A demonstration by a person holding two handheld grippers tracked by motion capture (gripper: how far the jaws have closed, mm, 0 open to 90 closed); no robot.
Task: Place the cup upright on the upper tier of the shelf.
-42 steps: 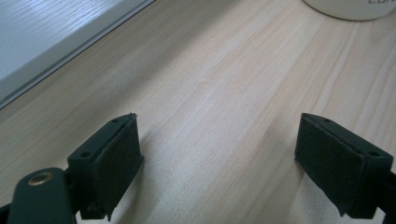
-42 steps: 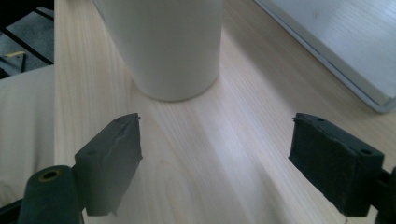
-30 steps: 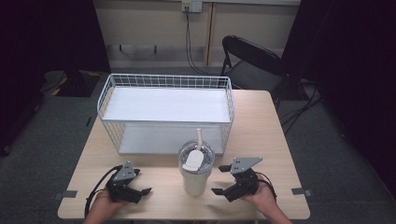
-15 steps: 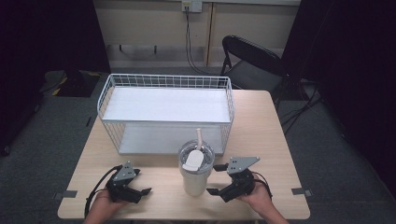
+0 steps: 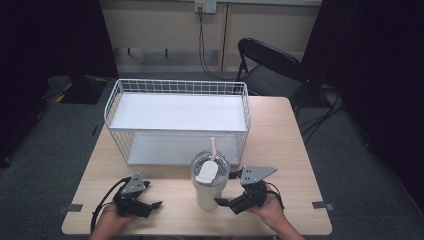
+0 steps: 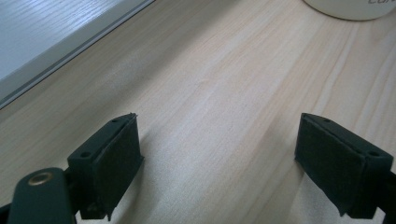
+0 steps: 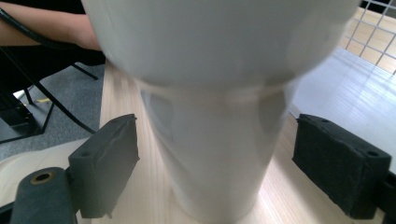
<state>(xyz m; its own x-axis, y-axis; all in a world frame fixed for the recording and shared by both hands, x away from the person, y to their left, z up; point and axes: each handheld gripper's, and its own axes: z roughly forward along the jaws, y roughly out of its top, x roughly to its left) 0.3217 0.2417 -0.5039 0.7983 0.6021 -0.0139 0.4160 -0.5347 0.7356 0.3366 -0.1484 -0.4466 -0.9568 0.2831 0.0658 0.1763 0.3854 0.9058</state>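
White tumbler point(image 5: 209, 181) with lid and straw stands upright on the counter point(image 5: 295, 150), just before the wire basket point(image 5: 177, 117). Right claw point(image 5: 226, 202) is spread, its jaws either side of the narrow base, not touching; closing off-centre could tip the top-heavy cup. Left claw point(image 5: 150, 206) rests released nearby.

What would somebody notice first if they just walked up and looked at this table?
Probably the tall white tumbler with its lid and straw, standing near the front edge of the wooden table. The right hand-held gripper is beside it with its jaws open on either side of the tumbler's narrow base, not touching it. Behind stands a big white wire basket, and the left hand-held gripper rests open on bare wood.
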